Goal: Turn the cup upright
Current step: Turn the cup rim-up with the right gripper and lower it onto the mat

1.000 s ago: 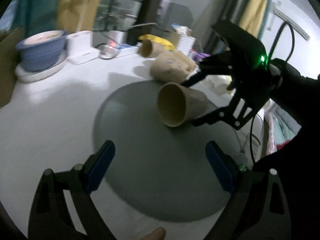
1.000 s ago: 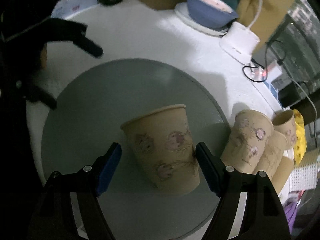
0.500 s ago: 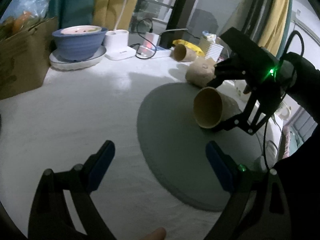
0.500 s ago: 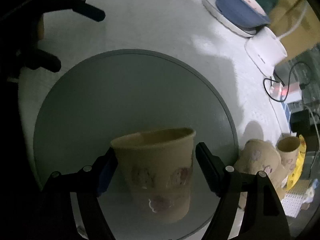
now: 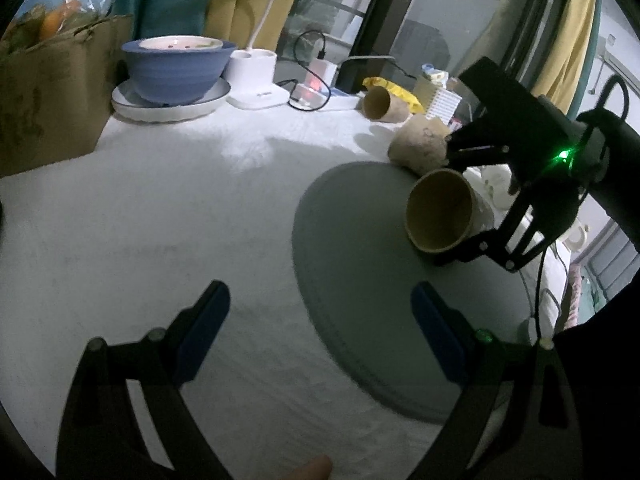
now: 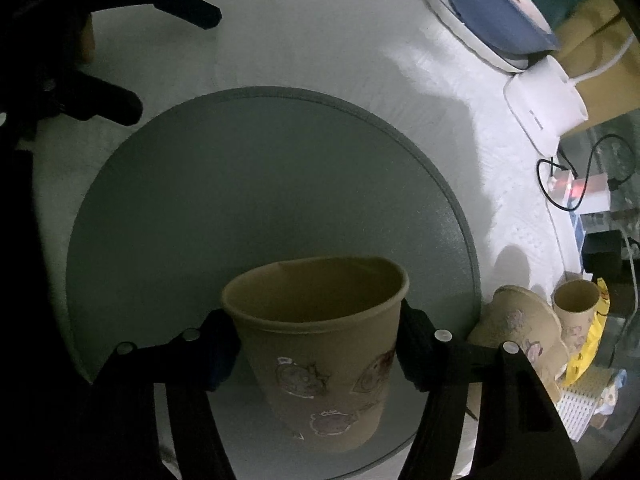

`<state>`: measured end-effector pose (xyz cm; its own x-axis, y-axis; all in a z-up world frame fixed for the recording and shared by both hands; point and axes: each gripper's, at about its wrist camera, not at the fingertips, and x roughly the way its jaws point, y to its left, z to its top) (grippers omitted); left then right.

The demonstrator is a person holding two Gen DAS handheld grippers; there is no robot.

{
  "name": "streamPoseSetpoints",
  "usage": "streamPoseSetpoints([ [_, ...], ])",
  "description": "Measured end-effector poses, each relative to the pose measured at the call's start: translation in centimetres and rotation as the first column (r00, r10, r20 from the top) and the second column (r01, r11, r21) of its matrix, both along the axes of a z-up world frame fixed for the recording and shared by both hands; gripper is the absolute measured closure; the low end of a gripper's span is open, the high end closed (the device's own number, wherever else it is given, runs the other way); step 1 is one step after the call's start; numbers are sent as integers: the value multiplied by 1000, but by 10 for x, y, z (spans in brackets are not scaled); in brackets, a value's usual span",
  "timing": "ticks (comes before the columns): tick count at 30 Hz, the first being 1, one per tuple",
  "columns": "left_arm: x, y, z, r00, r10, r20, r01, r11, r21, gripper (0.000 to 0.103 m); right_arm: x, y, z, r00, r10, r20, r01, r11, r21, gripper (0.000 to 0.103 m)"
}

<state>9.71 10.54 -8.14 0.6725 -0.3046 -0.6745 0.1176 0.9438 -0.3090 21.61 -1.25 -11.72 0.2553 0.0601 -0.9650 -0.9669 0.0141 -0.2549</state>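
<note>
A tan paper cup [image 6: 320, 344] with cartoon stickers is held between the fingers of my right gripper [image 6: 318, 348], which is shut on its sides. The cup is lifted a little above the round grey mat [image 6: 224, 184], tilted with its open mouth away from the camera. In the left wrist view the same cup [image 5: 440, 210] shows its open mouth, held by the right gripper [image 5: 464, 204] over the mat's far side [image 5: 360, 240]. My left gripper [image 5: 320, 320] is open and empty, low over the white table left of the mat.
Several more paper cups [image 6: 524, 332] lie beside the mat's right edge. A blue bowl on a white plate [image 5: 176, 68], a white lamp base [image 5: 256, 80], cables and a cardboard box [image 5: 44, 92] stand at the table's back.
The right gripper has closed on the cup and raised it, tipping its mouth upward. The left gripper has drawn back to the left, away from the mat.
</note>
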Motion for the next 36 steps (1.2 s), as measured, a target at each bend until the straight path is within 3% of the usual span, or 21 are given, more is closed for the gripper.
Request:
streamPoseSetpoints([
  [6, 2, -5, 11, 999, 43, 30, -43, 999, 22, 10, 8, -17, 20, 995, -98, 13, 95, 985, 141, 36],
  [10, 6, -8, 18, 997, 63, 50, -63, 998, 10, 10, 13, -37, 36, 972, -232, -29, 229, 918, 323, 36],
  [13, 9, -14, 24, 996, 64, 59, -64, 998, 11, 10, 11, -58, 45, 943, -323, -81, 323, 828, 459, 36],
  [18, 18, -23, 28, 996, 68, 62, -69, 998, 13, 10, 1, -88, 50, 885, -441, -151, 426, 634, 645, 36],
  [21, 24, -27, 29, 996, 70, 58, -70, 997, -14, 10, -1, -100, 48, 850, -493, -184, 461, 529, 713, 36],
  [25, 31, -34, 34, 996, 61, 69, -59, 998, -32, 10, 1, -110, 48, 815, -530, -236, 491, 416, 765, 36],
  [27, 34, -36, 36, 995, 58, 81, -55, 998, -43, 10, 8, -108, 46, 810, -530, -250, 497, 395, 772, 36],
  [36, 44, -24, 29, 994, 89, 70, -84, 994, -75, 10, 21, -87, 34, 813, -528, -246, 503, 424, 753, 34],
])
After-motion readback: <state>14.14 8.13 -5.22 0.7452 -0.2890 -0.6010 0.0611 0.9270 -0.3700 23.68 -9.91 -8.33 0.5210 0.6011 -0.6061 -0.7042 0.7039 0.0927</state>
